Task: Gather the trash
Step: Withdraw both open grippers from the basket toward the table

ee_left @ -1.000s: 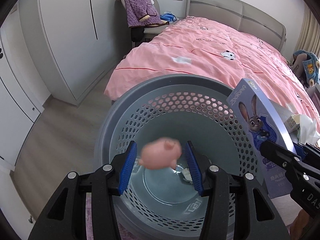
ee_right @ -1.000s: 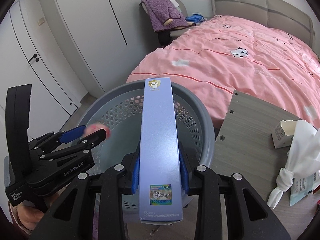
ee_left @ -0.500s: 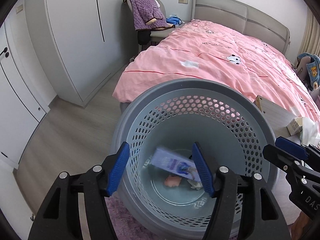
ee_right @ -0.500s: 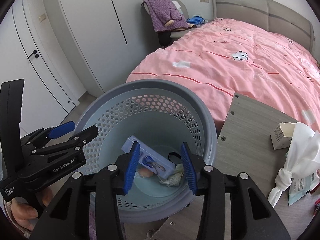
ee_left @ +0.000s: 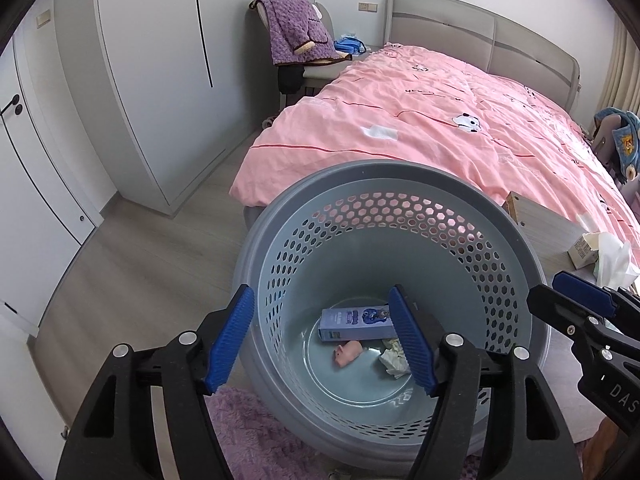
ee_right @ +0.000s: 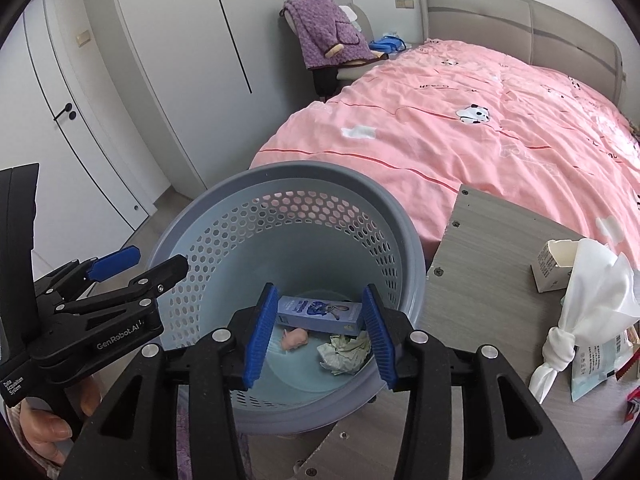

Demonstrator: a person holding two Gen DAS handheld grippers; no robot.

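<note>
Two grippers hang over the grey perforated basket (ee_left: pixel 384 200), both pointing down into it and both empty. The left gripper (ee_left: pixel 322 340) stands wide, its jaws having just been opening with nothing between them; the right gripper (ee_right: pixel 320 334) is spread about halfway, also freshly opened, and only the basket floor shows through its gap.

Below and ahead of the fingertips three pieces lie on the basket floor: a blue carton (ee_right: pixel 318 314) printed with a cartoon rabbit, flat on its side; a small pink pig figure (ee_right: pixel 295 338) just beside it; and a crumpled wad of paper (ee_right: pixel 344 354), pale and creased, to the right of the pig.

More trash waits to the right of the right gripper, on the grey table (ee_right: pixel 480 280) that sits close against the basket: a torn-open small white box (ee_right: pixel 554 270), a knotted white plastic bag (ee_right: pixel 580 300), and a printed packet (ee_right: pixel 596 364) at the edge.

The risk, as I judge it, lies in the swing across to that table. The basket looks light, so a finger clipping its rim could tip it and spill the contents. The bag is limp and slippery; a shallow pinch on loose film could slide off, and dragging it may knock the box off the edge.
</note>
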